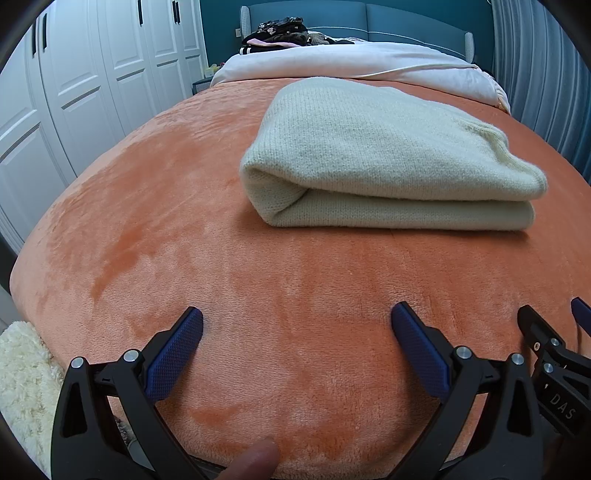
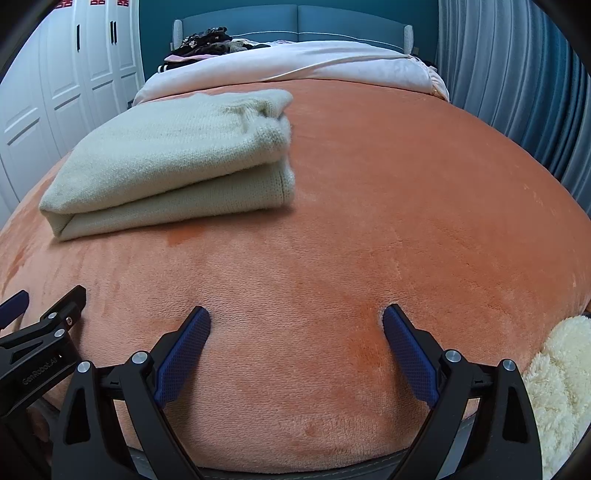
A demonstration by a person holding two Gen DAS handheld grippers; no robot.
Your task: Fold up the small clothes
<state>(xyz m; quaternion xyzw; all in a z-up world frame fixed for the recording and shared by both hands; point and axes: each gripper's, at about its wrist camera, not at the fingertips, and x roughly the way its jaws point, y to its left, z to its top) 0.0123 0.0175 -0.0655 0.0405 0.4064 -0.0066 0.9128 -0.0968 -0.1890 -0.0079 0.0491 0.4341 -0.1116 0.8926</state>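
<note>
A cream knit sweater (image 1: 373, 155) lies folded in a thick stack on the orange blanket (image 1: 147, 229). In the right wrist view the sweater (image 2: 166, 155) sits to the upper left. My left gripper (image 1: 297, 321) is open and empty, low over the blanket, well short of the sweater's near edge. My right gripper (image 2: 295, 321) is open and empty too, near the bed's front edge, right of the sweater. The right gripper's fingers show at the left wrist view's right edge (image 1: 532, 325); the left gripper shows at the right wrist view's left edge (image 2: 44, 325).
A white duvet (image 1: 351, 62) lies bunched across the far end of the bed, with a pile of dark clothes (image 1: 280, 33) by the blue headboard. White wardrobe doors (image 1: 55, 92) stand left, grey curtains (image 2: 517, 74) right. A fluffy cream throw (image 2: 557, 376) hangs at the front corner.
</note>
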